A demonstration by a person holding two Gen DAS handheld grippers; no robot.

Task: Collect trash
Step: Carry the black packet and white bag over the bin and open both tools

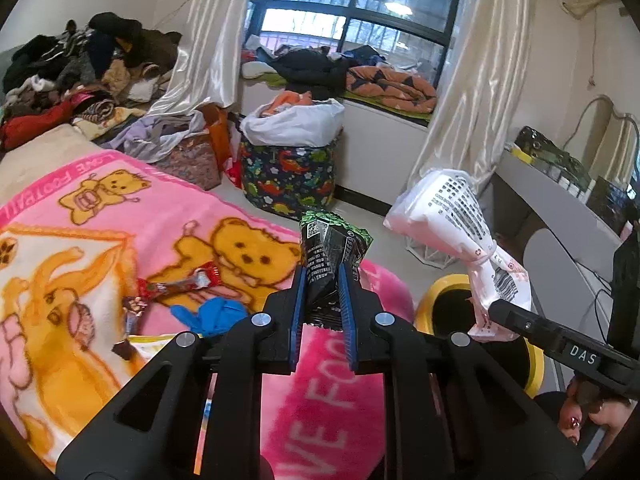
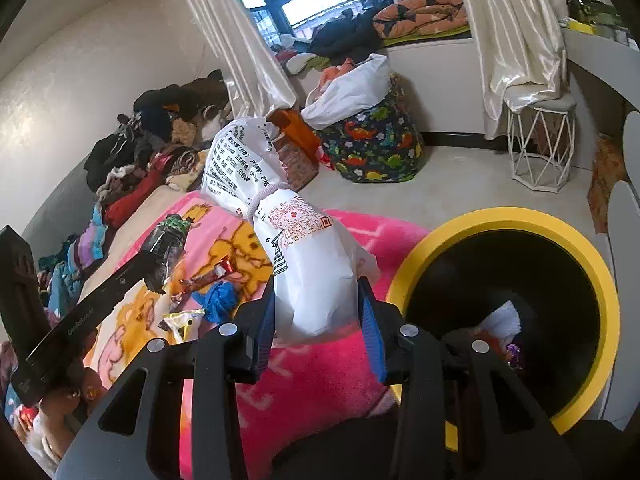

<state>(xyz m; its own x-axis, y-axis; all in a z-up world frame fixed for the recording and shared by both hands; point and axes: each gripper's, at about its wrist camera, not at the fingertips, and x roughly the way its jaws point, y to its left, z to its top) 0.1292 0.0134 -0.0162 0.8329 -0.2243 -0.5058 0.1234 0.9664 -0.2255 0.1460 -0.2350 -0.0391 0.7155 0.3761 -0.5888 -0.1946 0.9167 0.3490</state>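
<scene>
I have both tongs loaded: my left tongs (image 1: pixel 324 300) are clamped on a black-and-green snack wrapper (image 1: pixel 330 248), and my right tongs (image 2: pixel 322 320) grip a white printed bag (image 2: pixel 296 232) tied with an elastic. The yellow-rimmed bin (image 2: pixel 600 280), at the right of the right wrist view, already holds some trash, so I judge the job partly done. Left on the pink bear blanket (image 1: pixel 100 240) at centre left: a red wrapper (image 1: pixel 180 286), a crumpled blue glove (image 1: pixel 212 312), a yellow-edged wrapper (image 2: pixel 182 320) and a small dark wrapper (image 1: pixel 134 306).
</scene>
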